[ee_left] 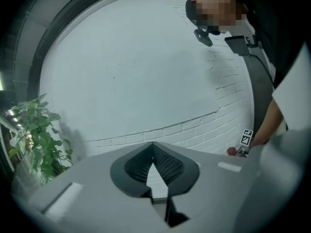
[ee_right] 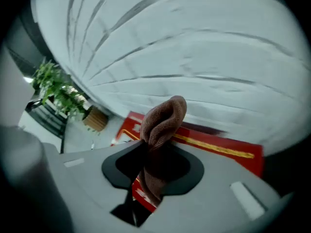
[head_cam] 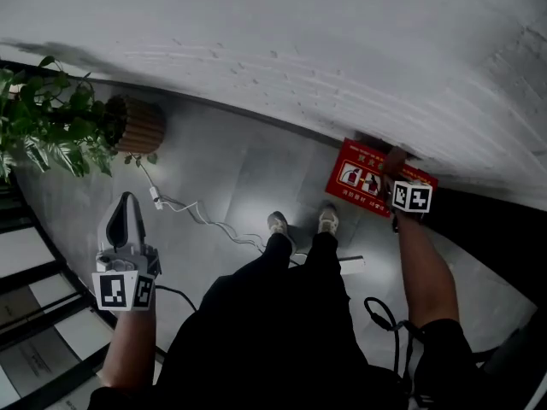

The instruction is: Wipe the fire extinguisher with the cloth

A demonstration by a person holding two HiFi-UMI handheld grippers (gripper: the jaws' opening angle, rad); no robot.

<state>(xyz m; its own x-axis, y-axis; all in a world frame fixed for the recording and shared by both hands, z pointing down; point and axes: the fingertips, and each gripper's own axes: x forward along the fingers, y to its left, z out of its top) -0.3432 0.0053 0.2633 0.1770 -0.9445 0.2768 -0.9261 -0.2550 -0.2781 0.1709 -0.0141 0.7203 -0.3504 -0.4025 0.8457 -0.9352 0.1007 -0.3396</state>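
Observation:
A red fire extinguisher box [head_cam: 359,178] with pictograms on its lid stands on the floor against the white brick wall; no extinguisher itself shows. My right gripper [head_cam: 395,165] hangs over the box's right part, pointing steeply down. It is shut on a brown cloth [ee_right: 164,121], which bulges out past the jaws in a folded lump, with the red box [ee_right: 218,147] just behind it. My left gripper [head_cam: 128,202] is far off at the left, above bare floor; its fingertips [ee_left: 153,145] meet and hold nothing.
A leafy plant [head_cam: 47,118] in a woven pot [head_cam: 141,126] stands at the left by the wall. A white cable [head_cam: 205,219] snakes over the grey floor toward the person's feet [head_cam: 301,222]. A black cable [head_cam: 385,319] loops at the right.

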